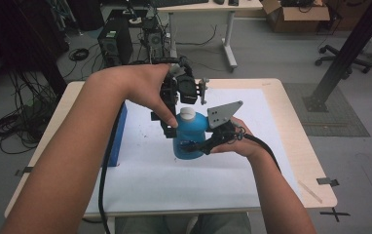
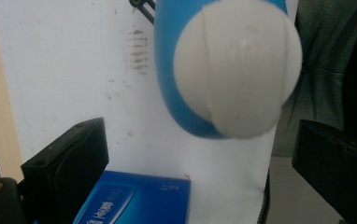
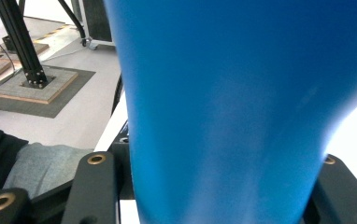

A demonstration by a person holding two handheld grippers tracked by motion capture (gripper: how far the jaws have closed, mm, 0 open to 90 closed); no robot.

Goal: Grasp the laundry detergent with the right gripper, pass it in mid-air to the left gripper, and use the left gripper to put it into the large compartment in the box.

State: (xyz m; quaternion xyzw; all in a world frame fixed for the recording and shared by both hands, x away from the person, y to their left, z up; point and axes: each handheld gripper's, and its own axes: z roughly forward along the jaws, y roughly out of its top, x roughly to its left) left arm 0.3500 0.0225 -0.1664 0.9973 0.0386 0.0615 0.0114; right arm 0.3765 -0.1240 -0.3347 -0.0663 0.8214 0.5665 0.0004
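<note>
1. Nearest the camera in the high view, two forearms come in from the bottom edge over the white sheet [image 1: 174, 180] that covers the table [image 1: 291, 126].
2. Right gripper [image 1: 201, 145] is clamped on the body of the blue bottle [image 1: 190, 136], one jaw on each side (its own view has blue plastic pressed between both black jaws).
3. Bottle is held just above the middle of the sheet, roughly upright, white cap [image 1: 188, 113] on top.
4. Left gripper [image 1: 174, 109] is above and just behind the bottle, pointing down at the cap; in its own view the jaws stand well apart, either side of the cap [image 2: 237, 70], not touching it.
5. Blue box [image 1: 117, 141] lies at the sheet's left edge, apart from the bottle.
6. Beyond the table: computer tower [image 1: 115, 46], cables on the floor, second desk.
</note>
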